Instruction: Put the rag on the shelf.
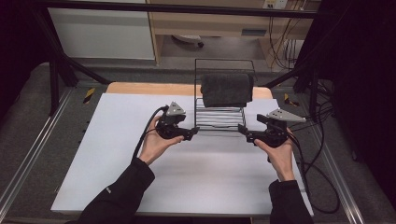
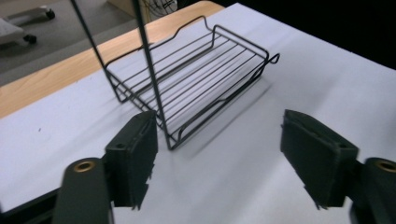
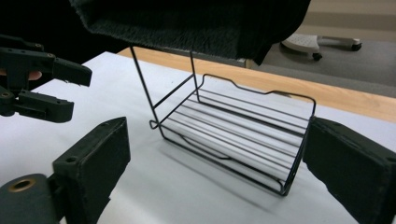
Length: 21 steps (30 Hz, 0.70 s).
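A black wire rack [image 1: 219, 119] stands at the back middle of the white table top [image 1: 187, 177]. A dark grey towel [image 1: 226, 89] hangs over its top bar. My left gripper [image 1: 192, 133] sits just left of the rack's low tray, jaws open and empty. In the left gripper view the rack [image 2: 196, 79] lies ahead of the left gripper [image 2: 219, 135], one upright wire close by the left jaw. My right gripper [image 1: 243, 133] is just right of the tray, open and empty. The right gripper view has the right gripper [image 3: 215, 144] before the rack [image 3: 233, 135], under the towel [image 3: 196, 23], with the left gripper [image 3: 70, 91] beyond.
A strip of bare wood [image 1: 149, 88] runs along the table's far edge. Black cables [image 1: 322, 177] trail off the right side. A metal frame [image 1: 28, 158] borders the table. White cabinets [image 1: 102, 32] and an office chair base [image 1: 189, 41] stand behind.
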Available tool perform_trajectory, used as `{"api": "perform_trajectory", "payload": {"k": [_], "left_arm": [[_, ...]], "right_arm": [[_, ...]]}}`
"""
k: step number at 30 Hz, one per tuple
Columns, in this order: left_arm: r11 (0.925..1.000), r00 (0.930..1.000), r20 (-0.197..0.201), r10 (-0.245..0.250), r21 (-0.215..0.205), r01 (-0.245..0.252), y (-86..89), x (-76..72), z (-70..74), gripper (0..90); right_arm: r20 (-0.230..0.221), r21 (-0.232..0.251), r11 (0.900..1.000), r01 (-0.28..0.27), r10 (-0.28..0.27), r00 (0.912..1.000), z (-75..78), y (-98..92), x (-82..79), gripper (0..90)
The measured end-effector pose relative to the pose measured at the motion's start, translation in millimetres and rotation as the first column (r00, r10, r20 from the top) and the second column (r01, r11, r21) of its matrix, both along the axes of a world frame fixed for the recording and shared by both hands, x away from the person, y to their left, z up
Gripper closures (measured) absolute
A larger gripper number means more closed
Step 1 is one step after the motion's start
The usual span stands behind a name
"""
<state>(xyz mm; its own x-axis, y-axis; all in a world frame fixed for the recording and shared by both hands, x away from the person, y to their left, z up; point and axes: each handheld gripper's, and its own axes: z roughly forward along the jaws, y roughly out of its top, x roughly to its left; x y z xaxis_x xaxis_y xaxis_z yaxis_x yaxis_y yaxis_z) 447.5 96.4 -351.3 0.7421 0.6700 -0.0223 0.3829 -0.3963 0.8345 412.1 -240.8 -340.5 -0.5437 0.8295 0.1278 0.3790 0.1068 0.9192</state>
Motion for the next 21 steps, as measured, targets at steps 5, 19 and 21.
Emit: {"api": "perform_trajectory", "payload": {"k": [5, 19, 21], "left_arm": [[0.9999, 0.9998, -0.016, 0.008, -0.009, -0.008, 18.8, -12.3, -6.6, 17.8], [0.997, 0.9964, -0.035, 0.077, 0.0, -0.077, 87.9, -51.1, -40.3, 5.8], [0.9969, 0.9958, -0.046, 0.079, 0.01, -0.079, 95.8, -55.0, -46.9, 5.7]], "right_arm": [[-0.023, -0.018, 0.999, -0.027, 0.026, 0.9994, -4.7, 5.7, -10.2, 4.2], [-0.088, -0.087, 0.994, -0.069, 0.061, 0.9943, -43.1, 19.7, -34.3, 0.8], [-0.111, -0.078, 0.994, -0.076, 0.067, 0.9915, -50.8, 18.0, -36.4, 0.8]]}}
